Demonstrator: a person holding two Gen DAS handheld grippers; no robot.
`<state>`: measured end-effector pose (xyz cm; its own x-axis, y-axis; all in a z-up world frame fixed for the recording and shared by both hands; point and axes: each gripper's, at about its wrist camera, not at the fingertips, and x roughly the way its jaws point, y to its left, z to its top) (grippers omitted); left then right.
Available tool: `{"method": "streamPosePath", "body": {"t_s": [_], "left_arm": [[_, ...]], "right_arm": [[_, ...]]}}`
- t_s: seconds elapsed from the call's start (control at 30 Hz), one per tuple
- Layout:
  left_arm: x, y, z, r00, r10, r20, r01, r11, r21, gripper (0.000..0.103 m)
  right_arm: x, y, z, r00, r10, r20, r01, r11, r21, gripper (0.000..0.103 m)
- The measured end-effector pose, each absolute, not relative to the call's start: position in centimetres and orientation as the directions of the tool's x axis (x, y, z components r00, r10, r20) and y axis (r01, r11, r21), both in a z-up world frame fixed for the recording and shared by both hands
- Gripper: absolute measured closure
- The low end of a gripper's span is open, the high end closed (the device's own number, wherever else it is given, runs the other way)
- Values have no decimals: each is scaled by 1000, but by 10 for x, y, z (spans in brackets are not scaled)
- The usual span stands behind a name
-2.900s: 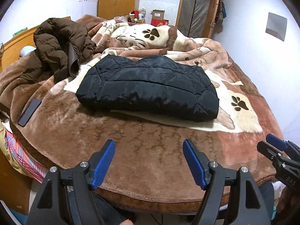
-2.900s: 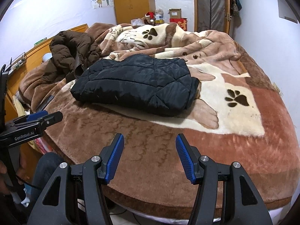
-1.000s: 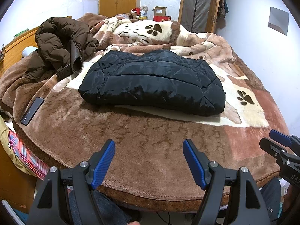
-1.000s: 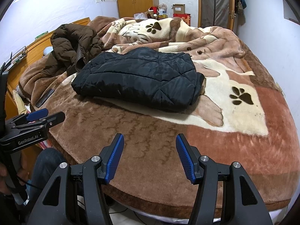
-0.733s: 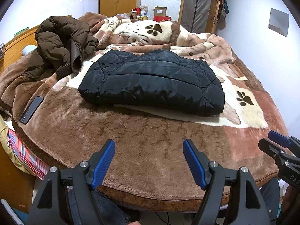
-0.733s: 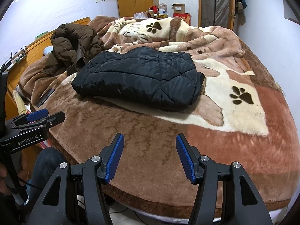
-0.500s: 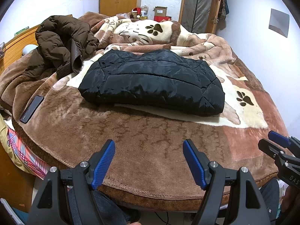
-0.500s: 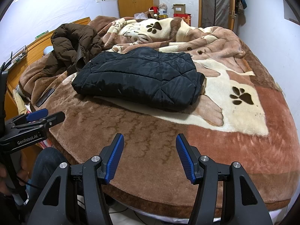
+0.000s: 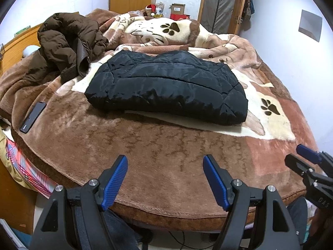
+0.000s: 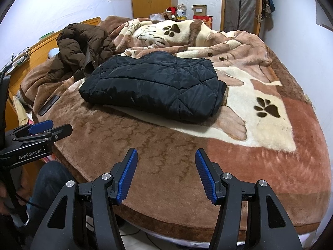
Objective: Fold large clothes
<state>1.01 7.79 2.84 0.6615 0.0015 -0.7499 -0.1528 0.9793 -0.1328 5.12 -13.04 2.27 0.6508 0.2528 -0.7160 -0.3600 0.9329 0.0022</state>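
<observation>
Nothing has shifted: the folded black jacket [image 9: 166, 87] lies mid-bed on the blanket [image 9: 166, 150], both grippers, left [image 9: 164, 166] marked "GenRobot.AI" and right [image 10: 166, 160], gaping empty over its near edge.

Black quilted jacket [image 9: 166, 87] lies folded flat on the blanket [image 9: 166, 156].

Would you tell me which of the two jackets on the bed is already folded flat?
The black quilted jacket in the middle of the blanket; the brown puffer jacket behind it to the left lies in a crumpled heap.
</observation>
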Motion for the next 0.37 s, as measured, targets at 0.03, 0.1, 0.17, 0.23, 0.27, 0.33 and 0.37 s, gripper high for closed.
{"method": "streamPosePath", "body": {"t_s": [0.03,0.1,0.17,0.23,0.27,0.33,0.37], "left_arm": [[10,77,29,663,5,-749,-150,981,-126,27],[10,76,29,664,11,-748,-145,983,-114,27],[9,75,28,664,18,-748,-147,983,-107,27],[9,74,29,666,20,-746,-150,983,-107,27],[9,74,29,667,20,-745,-151,983,-108,26],[10,74,30,666,26,-745,-152,983,-102,26],[10,73,30,665,29,-746,-154,983,-99,26]], "right_arm": [[51,-131,22,650,254,-716,-361,932,2,45],[51,-131,22,650,255,-716,-362,932,4,45],[51,-131,22,650,253,-716,-360,933,2,45],[51,-132,23,650,254,-716,-361,933,4,45],[51,-132,22,650,255,-716,-361,933,5,45],[50,-133,22,650,254,-716,-360,933,3,45],[50,-134,22,650,255,-716,-360,933,5,45]]}}
